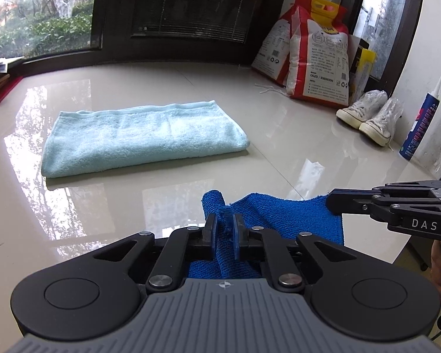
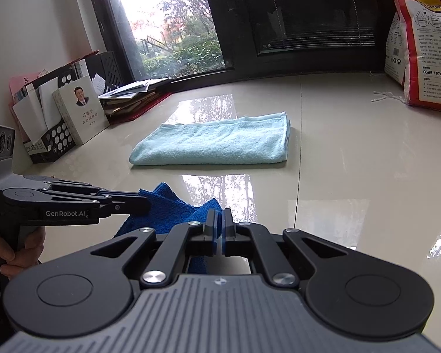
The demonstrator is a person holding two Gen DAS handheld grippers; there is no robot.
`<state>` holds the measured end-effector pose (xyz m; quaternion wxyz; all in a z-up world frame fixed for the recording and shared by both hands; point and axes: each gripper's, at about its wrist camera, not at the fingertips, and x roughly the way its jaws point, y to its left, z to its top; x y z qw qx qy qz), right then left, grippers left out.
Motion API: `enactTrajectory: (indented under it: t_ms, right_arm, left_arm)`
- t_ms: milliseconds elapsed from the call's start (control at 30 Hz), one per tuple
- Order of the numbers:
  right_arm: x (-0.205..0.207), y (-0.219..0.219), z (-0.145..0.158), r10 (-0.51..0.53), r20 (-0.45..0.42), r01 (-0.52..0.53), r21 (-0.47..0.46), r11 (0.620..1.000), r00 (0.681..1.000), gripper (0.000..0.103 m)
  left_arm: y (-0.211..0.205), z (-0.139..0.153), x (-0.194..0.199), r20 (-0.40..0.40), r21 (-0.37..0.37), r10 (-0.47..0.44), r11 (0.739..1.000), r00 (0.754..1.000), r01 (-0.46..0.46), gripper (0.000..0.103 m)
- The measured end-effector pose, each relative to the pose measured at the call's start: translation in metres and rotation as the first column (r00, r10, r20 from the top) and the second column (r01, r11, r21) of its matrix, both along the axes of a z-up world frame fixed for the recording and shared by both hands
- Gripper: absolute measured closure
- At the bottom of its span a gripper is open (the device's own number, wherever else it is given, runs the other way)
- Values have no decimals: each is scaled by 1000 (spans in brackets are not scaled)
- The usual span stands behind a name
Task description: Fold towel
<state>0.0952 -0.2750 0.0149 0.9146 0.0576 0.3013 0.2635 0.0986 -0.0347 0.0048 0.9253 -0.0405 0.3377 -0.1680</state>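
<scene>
A dark blue towel (image 1: 282, 214) hangs between both grippers just above the glossy white table (image 1: 294, 135). My left gripper (image 1: 225, 220) is shut on one bunched corner of it. My right gripper (image 2: 219, 220) is shut on the opposite edge; it shows from the side in the left wrist view (image 1: 333, 201). The blue towel also shows in the right wrist view (image 2: 173, 209), with the left gripper (image 2: 145, 204) pinching it from the left. A light blue towel (image 1: 141, 136) lies folded flat farther back on the table, also seen in the right wrist view (image 2: 217, 142).
Red and white sacks (image 1: 314, 56) stand at the back right, with white sneakers (image 1: 370, 116) and a sealant tube (image 1: 420, 123) by the wall. A file rack with books and papers (image 2: 64, 108) stands at the back left. Dark window frames line the table's far edge.
</scene>
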Motion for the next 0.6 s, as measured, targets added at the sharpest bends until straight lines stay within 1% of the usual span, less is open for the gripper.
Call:
enactTrajectory:
  t_ms: [33,100,267,367,533,600]
  right_arm:
    - [0,0,0,-1,-1,1,1,1000,1000,100]
    - [0,0,-1,-1,-3,1,1,1000,1000,100]
    - [1,-1,-2,-4,-6,4,4,1000,1000,100]
    - [1,-2,-3,-8,-9,8,9,1000,1000,100]
    - [2,-3,-4,-7,-12,7,8,1000,1000,100]
    - [1,-3,-4,-7,-13,7,9,1000,1000,100]
  left_arm:
    - [0,1,1,2,0,0,1000,1000,0,82]
    - [0,3,1,12,2,3,1000,1000,-3,73]
    - [-5,3,1,18,16,-30,999,999,30,76]
    - [-9,-1,-1,13,30,-44,999,999,44,85]
    - [-10,-5,0,10,45,-48,998,999,48,94]
    - [-10,-4,0,16,46,-52,998,999,51,100]
